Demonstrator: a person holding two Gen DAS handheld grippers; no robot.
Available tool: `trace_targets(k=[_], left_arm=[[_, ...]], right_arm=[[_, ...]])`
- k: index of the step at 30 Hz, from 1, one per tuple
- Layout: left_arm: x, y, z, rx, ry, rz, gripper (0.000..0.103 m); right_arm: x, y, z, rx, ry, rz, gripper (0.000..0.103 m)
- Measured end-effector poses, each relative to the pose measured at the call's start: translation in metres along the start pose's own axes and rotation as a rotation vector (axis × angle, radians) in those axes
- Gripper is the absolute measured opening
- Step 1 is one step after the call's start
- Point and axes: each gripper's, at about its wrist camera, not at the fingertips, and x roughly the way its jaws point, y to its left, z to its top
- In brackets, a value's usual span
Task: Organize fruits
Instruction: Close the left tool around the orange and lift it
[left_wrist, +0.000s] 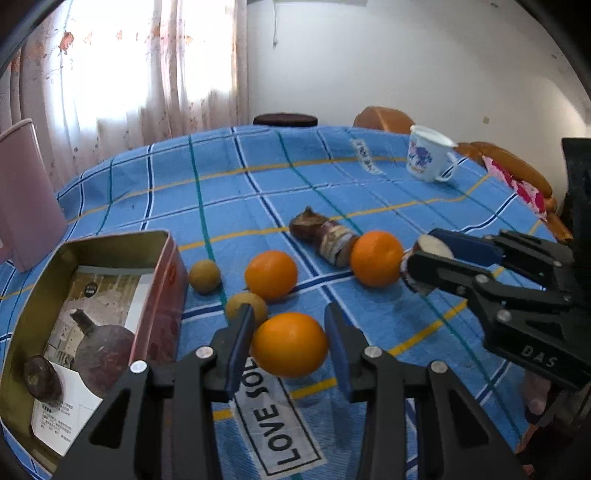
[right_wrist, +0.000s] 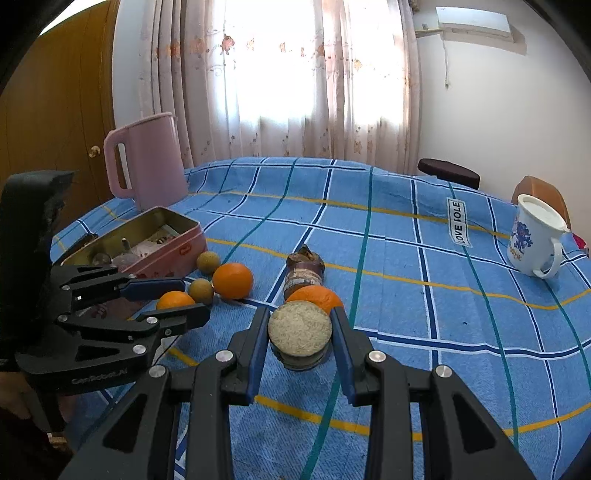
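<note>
The left gripper (left_wrist: 290, 343) is closing its blue-padded fingers (left_wrist: 240, 347) around an orange (left_wrist: 290, 345), one on each side and touching or nearly touching it, at the near edge of the tabletop (left_wrist: 369, 177) with its blue checked cloth. Just beyond it, two small brown fruits (left_wrist: 205, 276) and a second orange (left_wrist: 271, 274) are lying beside an open tin (left_wrist: 168, 273), which is already holding two dark purple fruits (left_wrist: 105, 349) on a printed card. Farther right, a third orange (left_wrist: 376, 258) is resting against a brown, peeling root-like piece (left_wrist: 323, 236). The right gripper (right_wrist: 300, 334) is holding a cut piece with a pale round face (right_wrist: 300, 328) between its fingers, just beside that third orange. A pink kettle (right_wrist: 147, 162) and a mug (right_wrist: 535, 240) are standing well apart from the fruit.
</note>
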Motion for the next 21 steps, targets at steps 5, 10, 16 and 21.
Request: trace_targets(k=[5,10,16,21], left_arm=[[-0.011,-0.002,0.0,-0.008,-0.064,-0.004,0.041],[-0.021,-0.004,0.0,-0.015,-0.121,0.002,0.041],[-0.03,-0.004,-0.002,-0.03,-0.178,0.017,0.041],[-0.037,-0.006,-0.003,-0.023,-0.217,0.038,0.041]], right_arm=[[-0.006,0.0,0.0,-0.001,-0.03,0.009,0.035],[-0.01,0.002,0.0,-0.016,-0.054,0.009,0.035],[-0.016,0.003,-0.001,-0.022,-0.087,0.011,0.035],[-0.021,0.005,-0.002,-0.03,-0.115,0.006,0.035]])
